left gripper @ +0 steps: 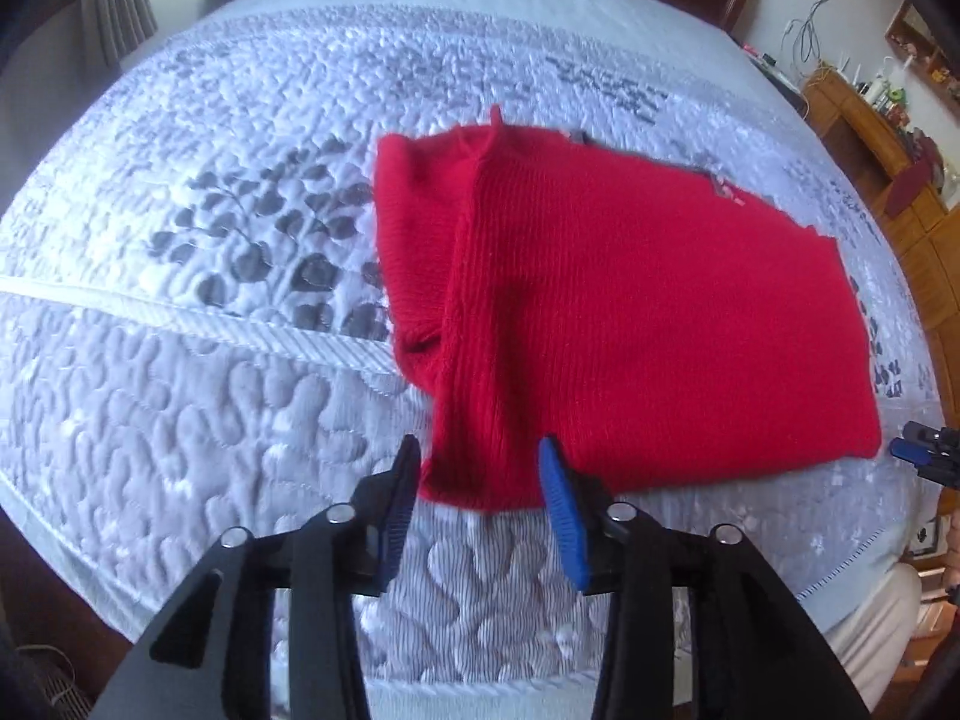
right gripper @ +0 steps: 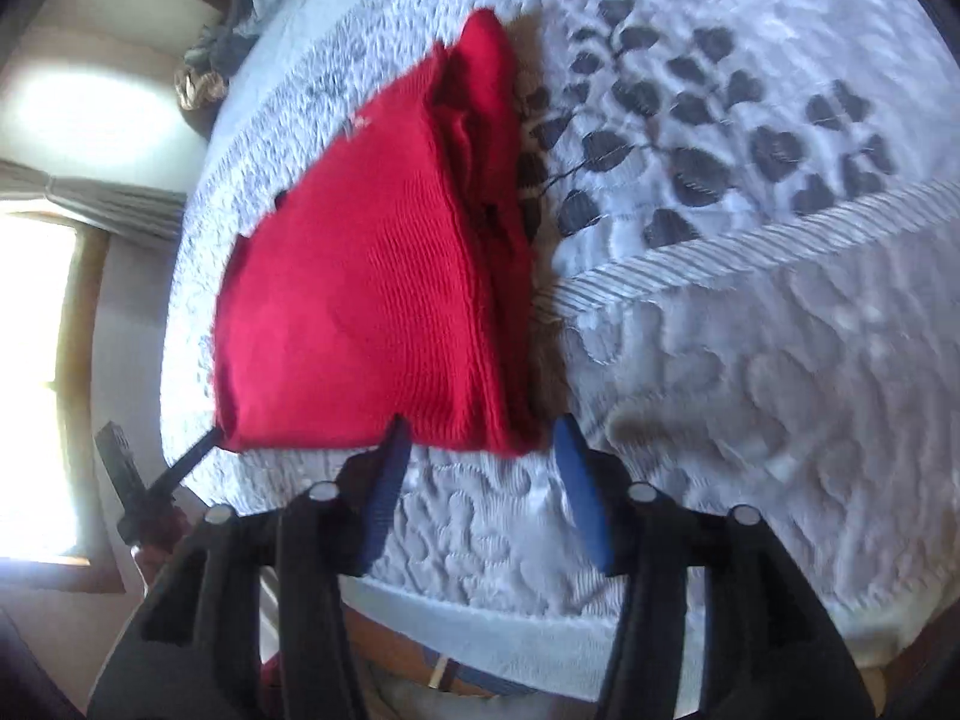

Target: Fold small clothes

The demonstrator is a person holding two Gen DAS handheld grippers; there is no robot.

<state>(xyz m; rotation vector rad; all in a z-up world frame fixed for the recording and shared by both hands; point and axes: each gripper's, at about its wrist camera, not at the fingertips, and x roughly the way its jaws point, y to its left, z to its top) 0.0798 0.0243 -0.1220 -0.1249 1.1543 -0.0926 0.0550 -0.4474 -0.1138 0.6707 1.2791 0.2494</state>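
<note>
Red knit garment (left gripper: 630, 312) lies on the bed (left gripper: 198, 420) near its front edge, already folded into a compact, roughly rectangular stack; judging by the layered edges on one side in the right wrist view, several folds are done. A narrower flap or sleeve section runs down its left side in the left wrist view, with a small pucker midway, so probably one last fold or a tidy-up is left, or it may be finished; cannot tell for sure. Left gripper (left gripper: 480, 474) has its jaws apart, straddling the near left corner of the garment, holding nothing. Right gripper (right gripper: 480, 450) is likewise spread wide at the near corner on the layered side, no cloth between its fingers. The tip of the other gripper shows at the frame edge in each view, just beside the opposite near corner. Room: wide bare quilt to the left of the garment and beyond it, so space for sliding or flipping. The bed's front edge is close behind both grippers. Wooden cabinet (left gripper: 870, 120) stands well apart, off the bed.
</note>
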